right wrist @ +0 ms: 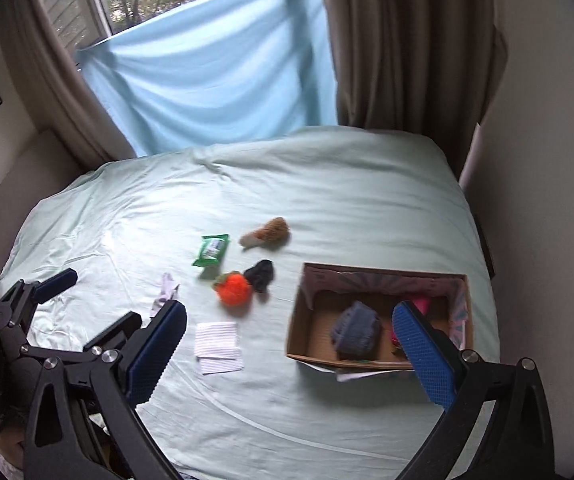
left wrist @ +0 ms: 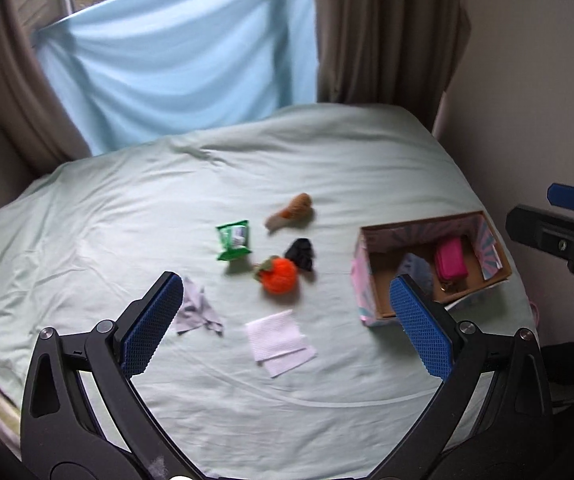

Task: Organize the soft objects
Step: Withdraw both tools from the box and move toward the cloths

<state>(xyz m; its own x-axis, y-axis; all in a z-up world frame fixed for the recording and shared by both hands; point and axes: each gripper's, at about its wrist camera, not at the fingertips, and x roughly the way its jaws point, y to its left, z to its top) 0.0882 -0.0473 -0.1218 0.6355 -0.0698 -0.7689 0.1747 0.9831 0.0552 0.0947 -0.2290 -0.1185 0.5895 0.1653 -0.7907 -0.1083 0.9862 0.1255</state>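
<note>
On the pale green bed lie an orange plush fruit (left wrist: pixel 280 275) (right wrist: pixel 234 289), a black soft item (left wrist: pixel 301 255) (right wrist: pixel 260 274), a brown plush (left wrist: pixel 293 209) (right wrist: pixel 267 233), a green packet (left wrist: pixel 234 240) (right wrist: pixel 211 250), a grey cloth (left wrist: pixel 198 311) (right wrist: pixel 164 292) and a white folded cloth (left wrist: pixel 279 342) (right wrist: pixel 217 346). A cardboard box (left wrist: pixel 371 264) (right wrist: pixel 381 272) holds a pink pouch (left wrist: pixel 451 259) and a blue-grey knitted item (right wrist: pixel 357 330). My left gripper (left wrist: pixel 287 328) is open and empty above the bed. My right gripper (right wrist: pixel 291 354) is open and empty near the box.
A light blue sheet (left wrist: pixel 175 76) hangs over the window behind the bed, with brown curtains (left wrist: pixel 387 32) either side. A wall (right wrist: pixel 547 200) runs along the bed's right edge. The right gripper shows at the far right of the left wrist view (left wrist: pixel 567 224).
</note>
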